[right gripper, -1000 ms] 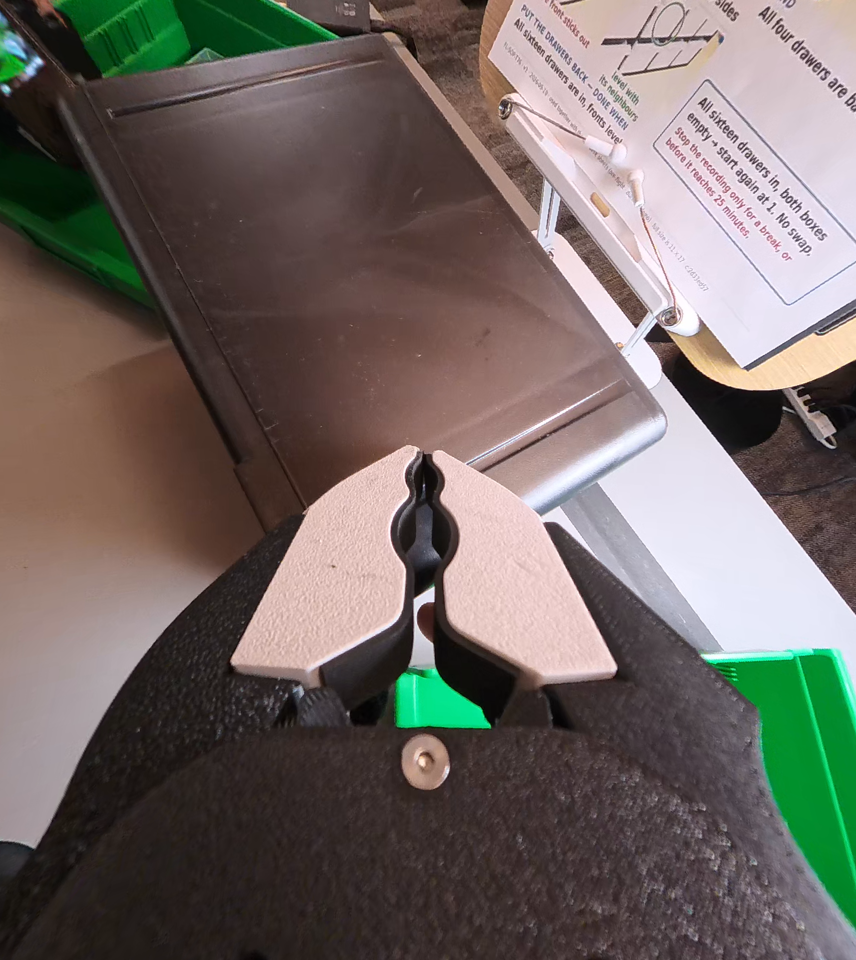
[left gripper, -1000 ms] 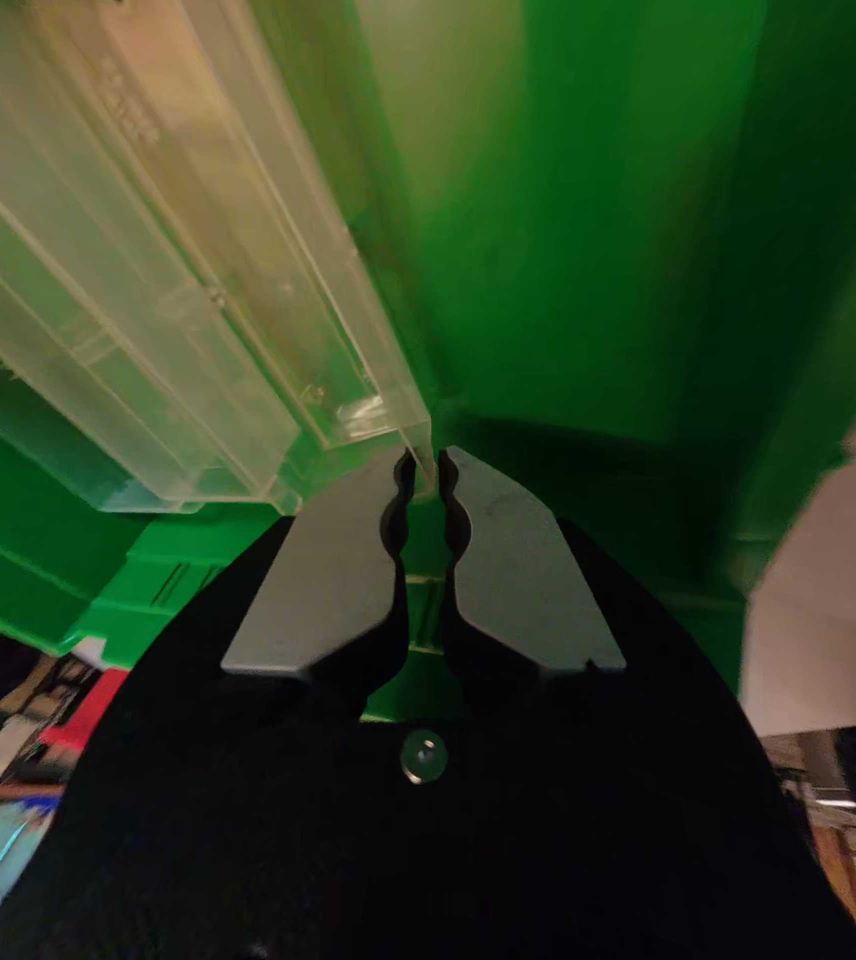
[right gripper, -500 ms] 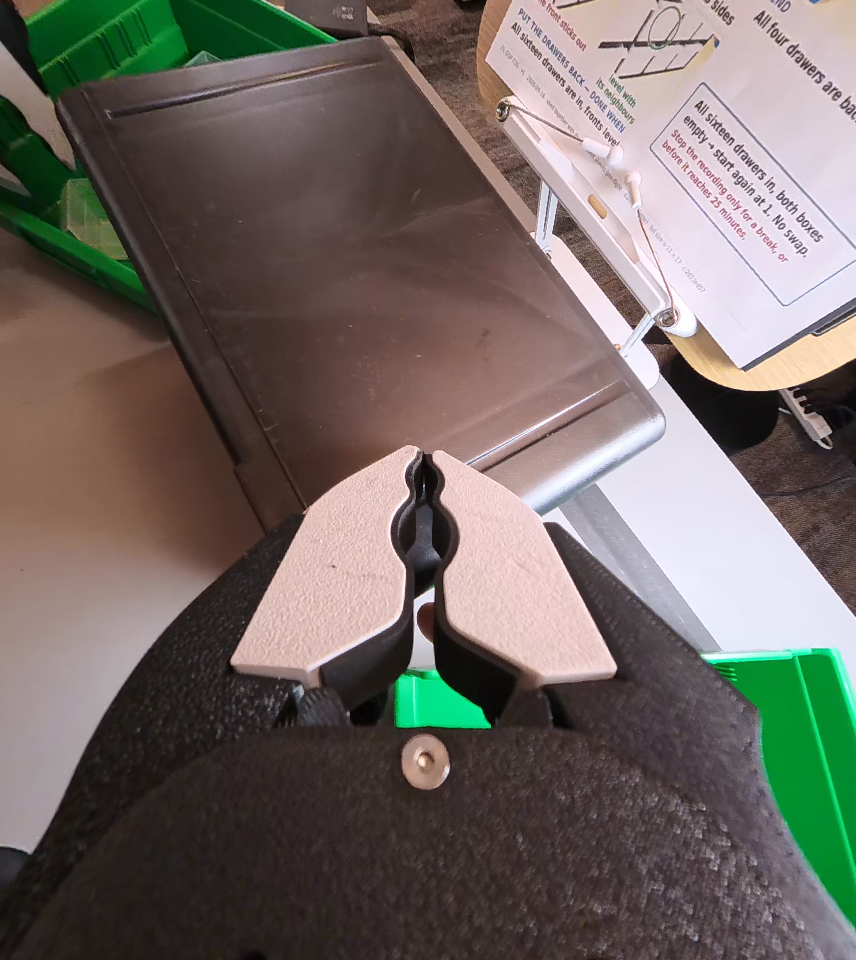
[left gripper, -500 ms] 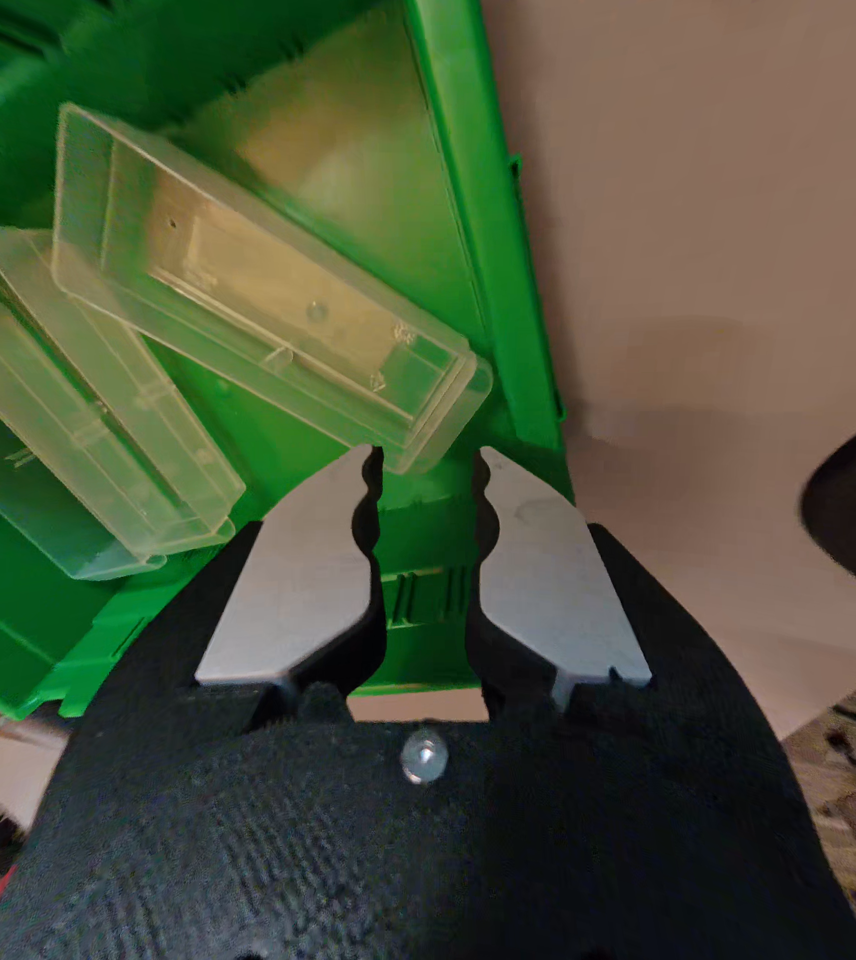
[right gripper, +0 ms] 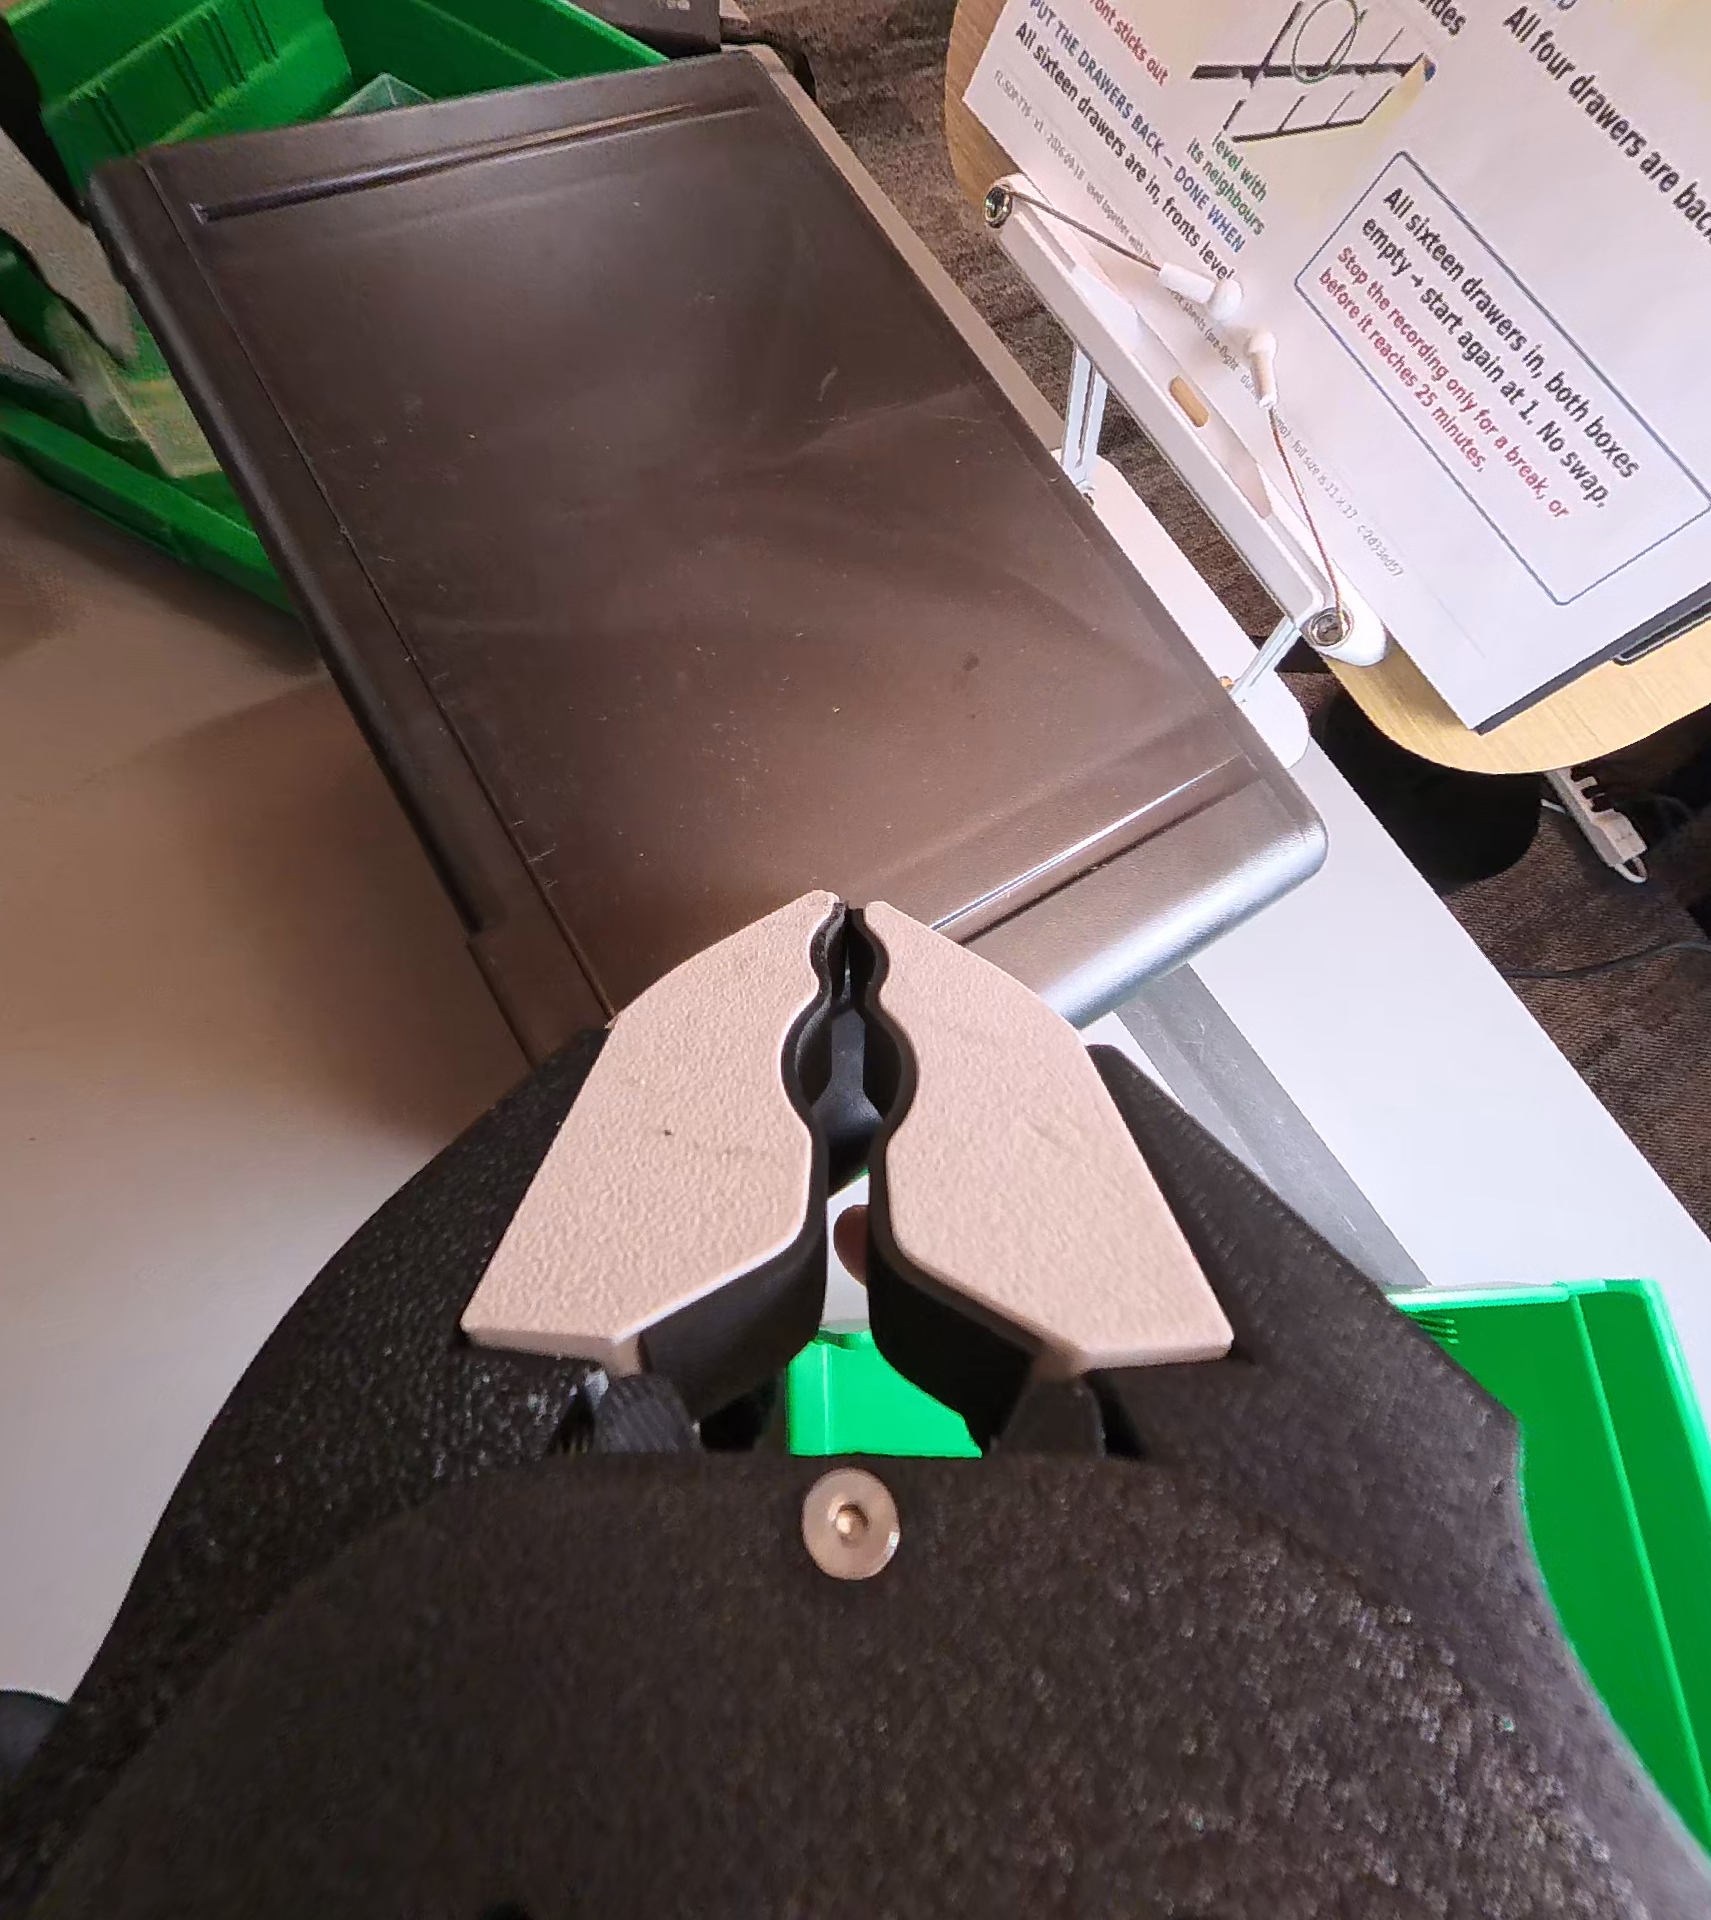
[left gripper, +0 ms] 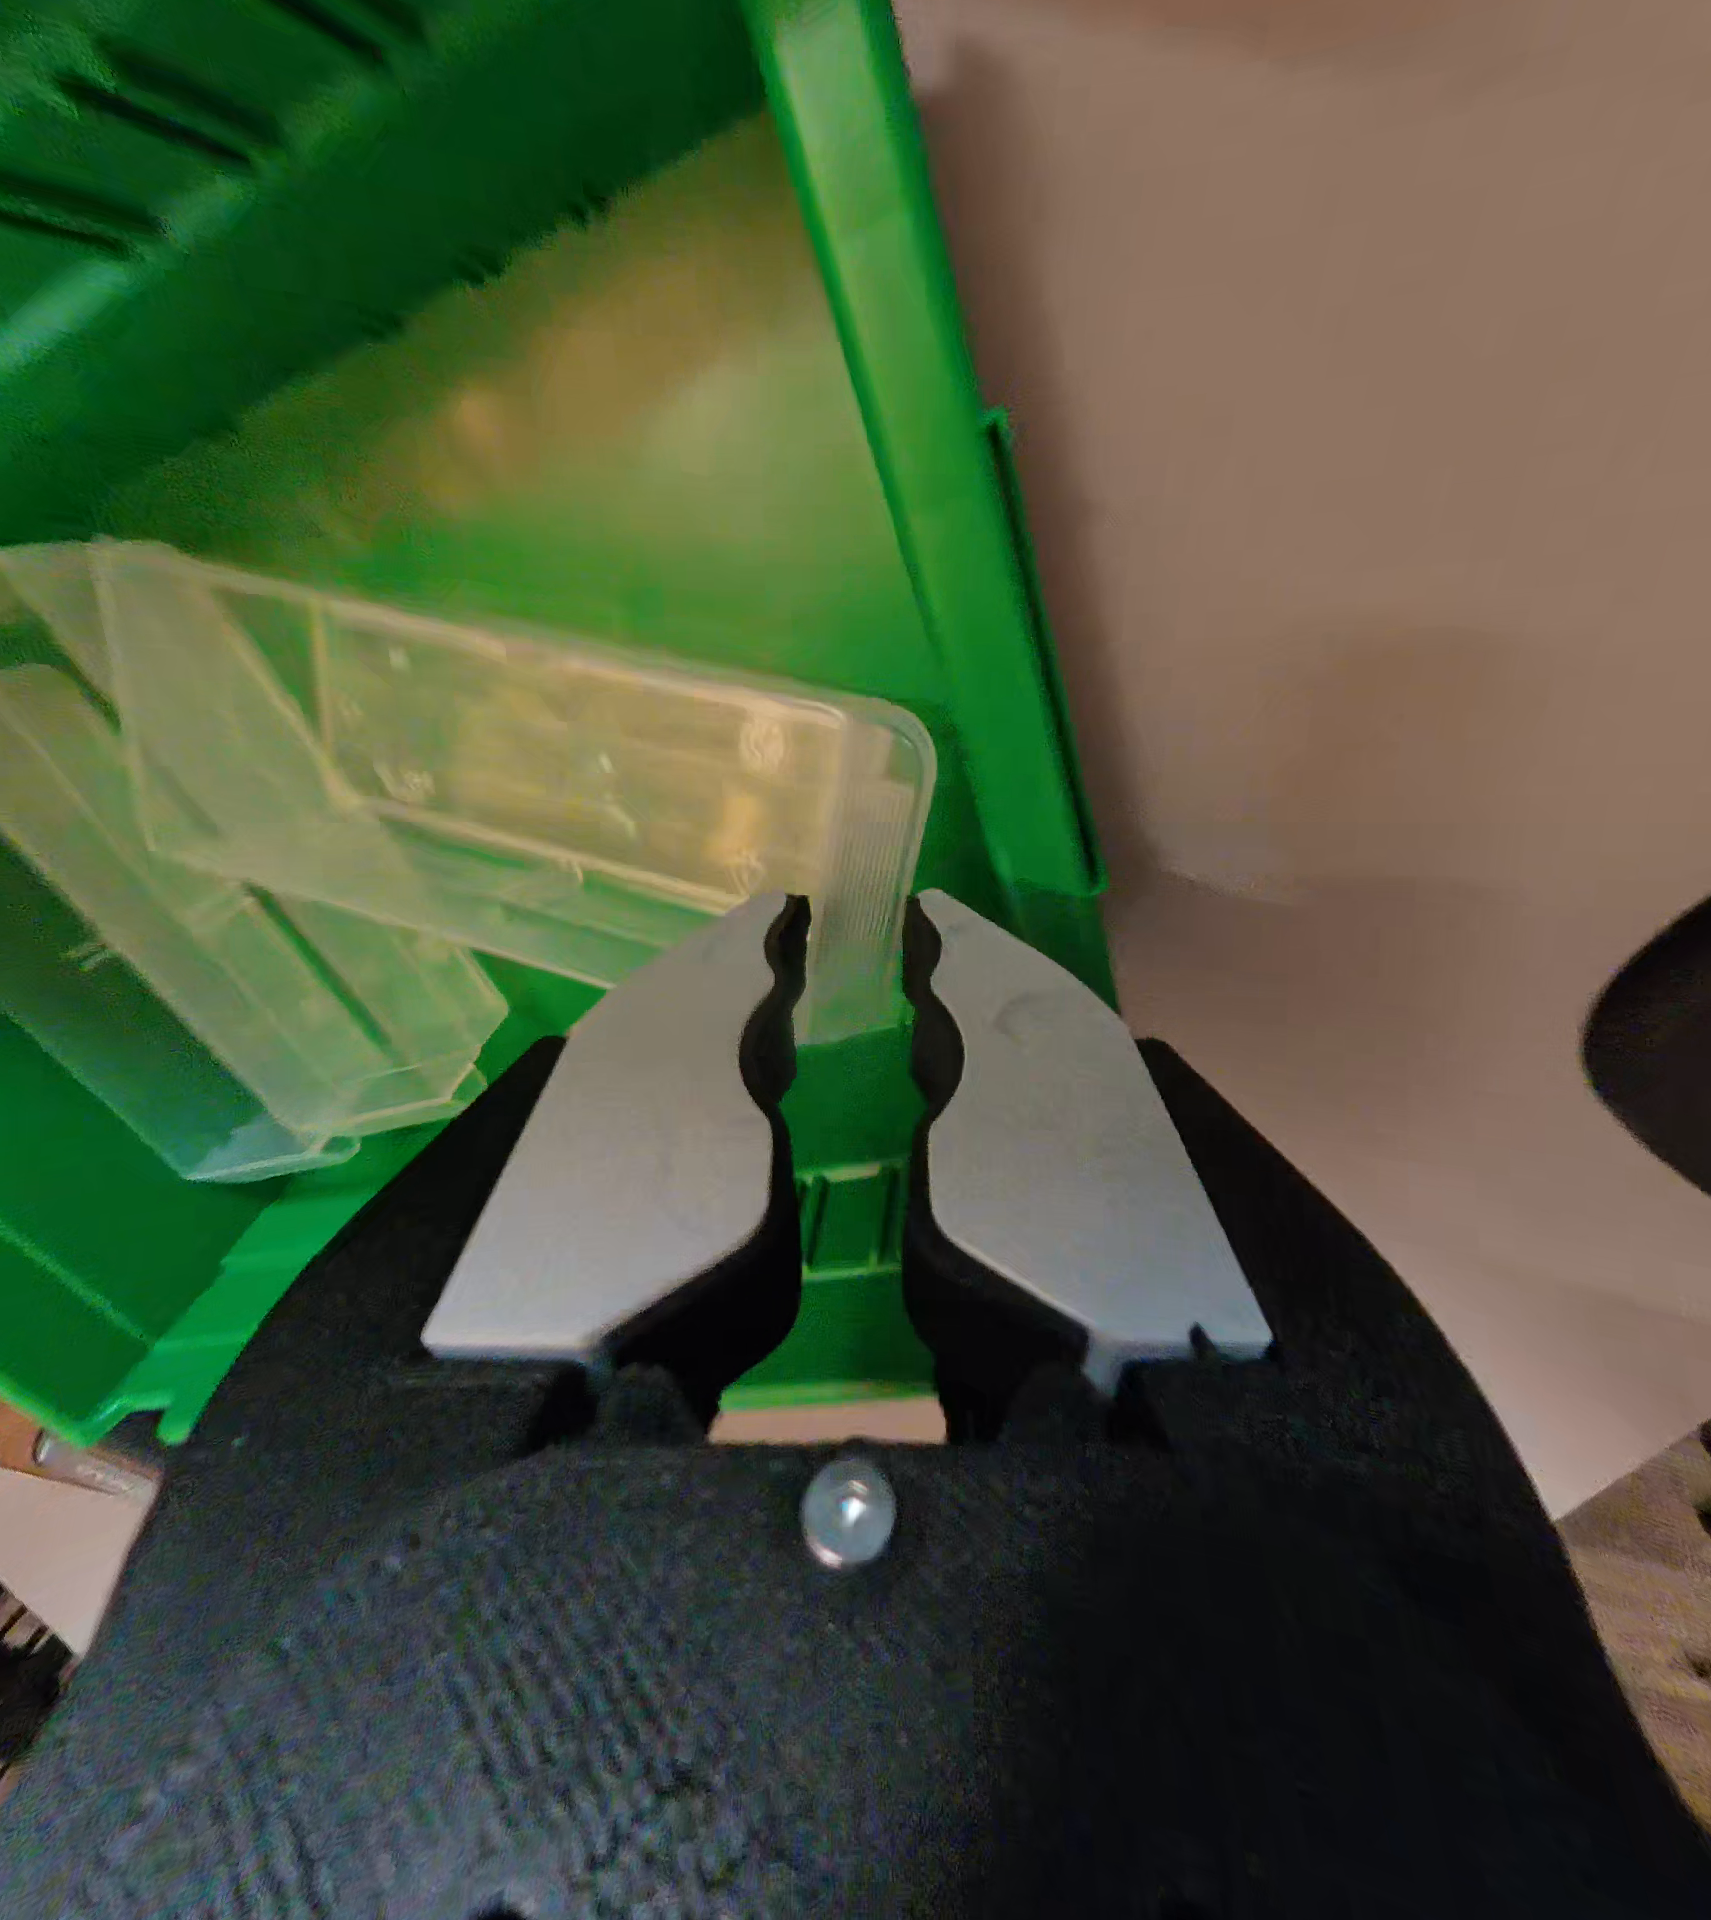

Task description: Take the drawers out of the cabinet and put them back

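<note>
Left gripper [left gripper: 853,914] fingers parted around the front tab of a clear drawer [left gripper: 518,758], not clamped, drawer lying in a green bin [left gripper: 944,499], right gripper [right gripper: 849,920] pressed closed and empty above the dark cabinet [right gripper: 685,499].

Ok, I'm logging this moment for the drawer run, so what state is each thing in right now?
Left gripper: open, fingers either side of the top drawer's tab, not clamped.
Right gripper: shut, empty, over the cabinet.
Top drawer: out of the cabinet, lying in the green bin, resting on the other drawer.
Second drawer: in the bin, partly underneath.
Green bin: on the table, holding both drawers.
Cabinet: top seen only; slots hidden.
</note>
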The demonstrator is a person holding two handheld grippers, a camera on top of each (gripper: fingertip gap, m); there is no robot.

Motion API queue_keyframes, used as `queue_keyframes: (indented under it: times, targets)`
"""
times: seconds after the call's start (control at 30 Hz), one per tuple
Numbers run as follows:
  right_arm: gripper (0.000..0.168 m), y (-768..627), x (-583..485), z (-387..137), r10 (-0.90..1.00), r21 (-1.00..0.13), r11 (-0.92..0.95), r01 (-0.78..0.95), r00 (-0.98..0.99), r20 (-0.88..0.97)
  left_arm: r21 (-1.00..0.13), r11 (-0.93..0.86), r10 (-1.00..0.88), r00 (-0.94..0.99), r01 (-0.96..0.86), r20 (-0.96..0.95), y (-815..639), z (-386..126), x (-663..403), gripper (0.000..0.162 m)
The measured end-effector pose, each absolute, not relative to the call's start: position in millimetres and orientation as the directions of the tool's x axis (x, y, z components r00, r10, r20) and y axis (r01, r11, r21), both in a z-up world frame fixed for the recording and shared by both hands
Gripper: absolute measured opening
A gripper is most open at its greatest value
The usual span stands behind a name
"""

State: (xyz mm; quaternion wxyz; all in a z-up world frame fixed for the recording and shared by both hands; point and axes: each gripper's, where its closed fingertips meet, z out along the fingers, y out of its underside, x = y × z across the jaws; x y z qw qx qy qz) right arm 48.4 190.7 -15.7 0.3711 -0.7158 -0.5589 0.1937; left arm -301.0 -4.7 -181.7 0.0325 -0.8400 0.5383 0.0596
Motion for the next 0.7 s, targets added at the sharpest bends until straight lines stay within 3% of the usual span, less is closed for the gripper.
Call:
queue_keyframes:
  times: [0.2,0.37,0.53,0.7]
  targets:
    - [0.000,191,48,-16,0.948,-0.748,-0.100,0.656,0.291,0.128,-0.197,-0.384,-0.901,0.412,-0.902,-0.136,-21,-100,-255,0.017]
    - [0.000,191,48,-16,0.947,-0.745,-0.100,0.660,0.293,0.133,-0.413,-0.245,-0.959,0.281,-0.877,-0.028,-59,-39,-169,0.017]
    - [0.000,191,48,-16,0.944,-0.744,-0.107,0.659,0.303,0.133,-0.524,-0.133,-0.991,0.115,-0.842,0.066,-81,-30,-92,0.017]
    - [0.000,190,49,-16,0.938,-0.741,-0.113,0.662,0.316,0.139,-0.557,-0.125,-0.992,0.083,-0.821,0.100,-61,-40,-51,0.017]
